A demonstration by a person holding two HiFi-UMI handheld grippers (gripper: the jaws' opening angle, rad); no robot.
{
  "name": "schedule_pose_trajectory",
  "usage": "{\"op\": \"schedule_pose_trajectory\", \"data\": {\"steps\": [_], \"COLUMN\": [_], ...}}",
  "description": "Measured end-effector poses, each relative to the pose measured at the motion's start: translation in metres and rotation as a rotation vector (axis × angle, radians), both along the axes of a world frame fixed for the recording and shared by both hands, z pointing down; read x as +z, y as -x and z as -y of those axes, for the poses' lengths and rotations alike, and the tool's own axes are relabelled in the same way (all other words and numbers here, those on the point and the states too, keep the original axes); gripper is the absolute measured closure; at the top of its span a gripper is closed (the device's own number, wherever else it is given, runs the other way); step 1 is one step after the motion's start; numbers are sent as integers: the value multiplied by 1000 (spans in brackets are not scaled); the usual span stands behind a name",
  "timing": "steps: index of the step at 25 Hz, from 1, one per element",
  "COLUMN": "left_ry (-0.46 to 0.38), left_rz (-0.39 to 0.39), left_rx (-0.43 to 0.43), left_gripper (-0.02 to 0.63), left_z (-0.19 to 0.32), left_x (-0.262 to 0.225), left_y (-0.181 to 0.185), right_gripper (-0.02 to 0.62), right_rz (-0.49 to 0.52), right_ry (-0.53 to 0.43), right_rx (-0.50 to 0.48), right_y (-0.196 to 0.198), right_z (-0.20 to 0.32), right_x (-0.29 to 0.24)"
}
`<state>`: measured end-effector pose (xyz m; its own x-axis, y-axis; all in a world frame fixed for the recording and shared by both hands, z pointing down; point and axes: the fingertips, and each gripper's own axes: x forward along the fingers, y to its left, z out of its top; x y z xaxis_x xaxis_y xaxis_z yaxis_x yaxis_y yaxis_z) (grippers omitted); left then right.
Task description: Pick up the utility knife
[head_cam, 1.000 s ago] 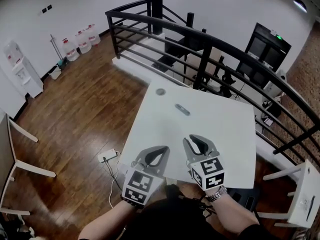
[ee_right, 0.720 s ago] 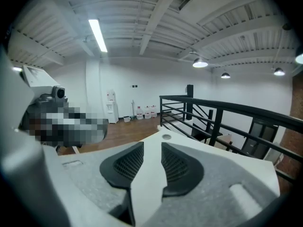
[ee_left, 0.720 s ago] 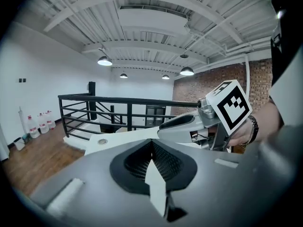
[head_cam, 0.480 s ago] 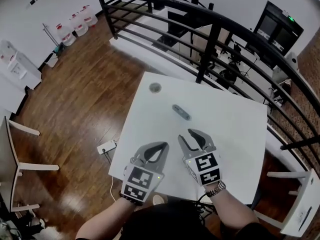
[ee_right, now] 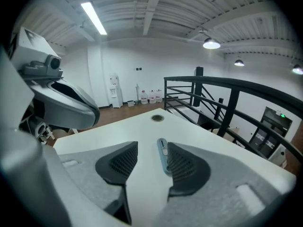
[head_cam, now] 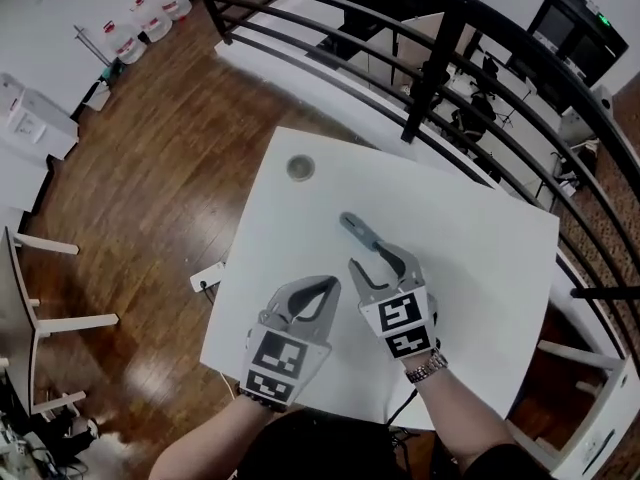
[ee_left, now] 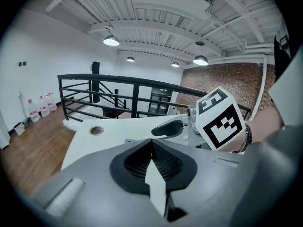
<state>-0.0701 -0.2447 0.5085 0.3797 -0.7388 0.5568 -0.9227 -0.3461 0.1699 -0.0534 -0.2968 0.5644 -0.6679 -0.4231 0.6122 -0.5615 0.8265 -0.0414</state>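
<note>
The grey-blue utility knife [head_cam: 358,231] lies flat near the middle of the white table [head_cam: 480,258]. My right gripper [head_cam: 377,259] hovers just behind it, its jaws opening. In the right gripper view the knife [ee_right: 162,156] points away, and its near end lies between the pads, close beside the right pad [ee_right: 187,167]. Neither pad presses on it. My left gripper [head_cam: 318,290] is shut and holds nothing, a little to the left of the right one. In the left gripper view its closed tips [ee_left: 152,148] point across the table beside the right gripper's marker cube [ee_left: 218,120].
A round cable grommet [head_cam: 299,168] sits in the table's far left corner. A black railing [head_cam: 440,28] runs behind the table's far edge. Wooden floor [head_cam: 130,198] and white chairs [head_cam: 40,318] lie to the left, and a power strip [head_cam: 206,277] is on the floor by the table.
Both grippers have moved forward and down over the table towards the knife. The right gripper's jaws have spread wider and now reach the knife's near end. The left stayed shut.
</note>
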Motion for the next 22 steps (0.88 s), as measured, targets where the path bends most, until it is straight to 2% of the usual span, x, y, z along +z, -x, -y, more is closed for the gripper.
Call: {"op": "schedule_pose_trajectory", "data": {"steps": [5,11,15,22], "left_ry": [37,64,85,90], "left_rz": [-2,6,11,18], "left_rx": [-14,-36,-50,-55], "left_gripper": [589,589,589,589], "left_z": [17,28,29,28], "left_x": [26,46,56,60], "left_y": [-8,-1,4,3], "right_gripper": [396,385,382,391], "right_rz": [-14,-28,-41,-119], "right_ry": [7,0,25,20], "right_rx": [-10,-41,-56,-95], "right_y": [-3,5,10,8], "right_z": [23,42,47,41], "right_x": [32,56,70,80]}}
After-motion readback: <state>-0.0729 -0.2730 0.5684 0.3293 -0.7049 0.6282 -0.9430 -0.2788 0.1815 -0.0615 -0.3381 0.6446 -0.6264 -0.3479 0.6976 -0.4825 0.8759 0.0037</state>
